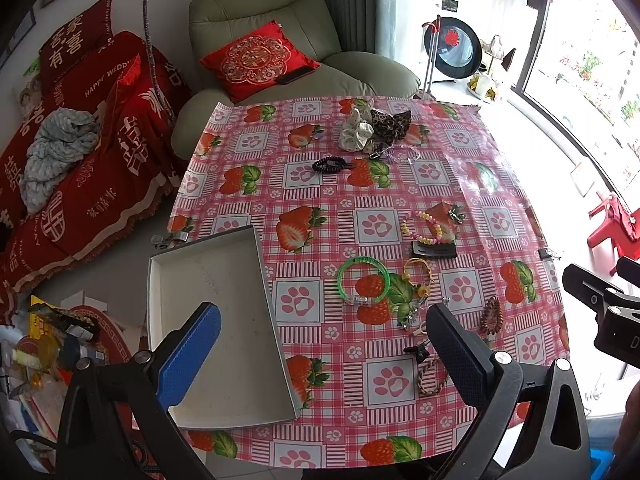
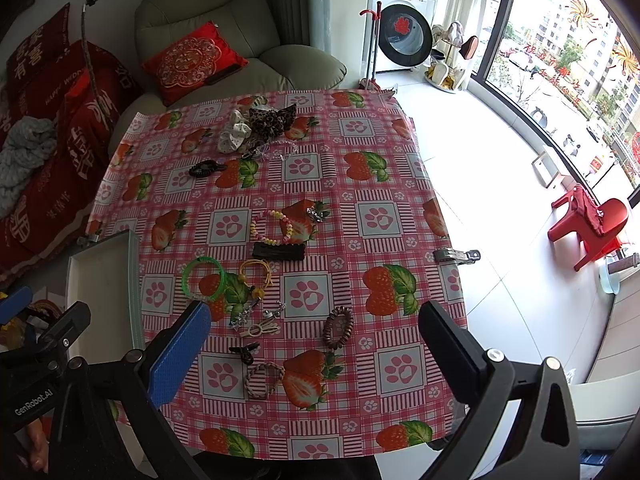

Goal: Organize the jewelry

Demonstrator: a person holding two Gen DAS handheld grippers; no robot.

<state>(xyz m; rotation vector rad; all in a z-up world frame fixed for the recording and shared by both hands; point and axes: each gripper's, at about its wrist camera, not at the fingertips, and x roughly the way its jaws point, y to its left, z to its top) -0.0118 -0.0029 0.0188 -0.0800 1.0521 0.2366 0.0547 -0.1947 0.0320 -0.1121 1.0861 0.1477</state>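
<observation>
A white tray (image 1: pixel 160 280) lies empty at the table's left edge, also seen as the tray (image 2: pixel 100 280) in the right wrist view. Jewelry is scattered on the strawberry tablecloth: a green bangle (image 1: pixel 363 280), a pastel bead bracelet (image 1: pixel 422 226), a black hair clip (image 1: pixel 434 249), a brown coil tie (image 2: pixel 338 327), a braided loop (image 2: pixel 262 380), scrunchies (image 1: pixel 374 128) at the far end. My left gripper (image 1: pixel 324 354) hovers open above the tray's right rim. My right gripper (image 2: pixel 316 356) hangs open over the near jewelry, holding nothing.
A green armchair (image 1: pixel 280 40) with a red cushion stands behind the table. A red-covered sofa (image 1: pixel 80 160) is to the left, a washing machine (image 2: pixel 404 28) and red plastic chair (image 2: pixel 588 224) to the right. Metal clips (image 2: pixel 456 257) pin the cloth.
</observation>
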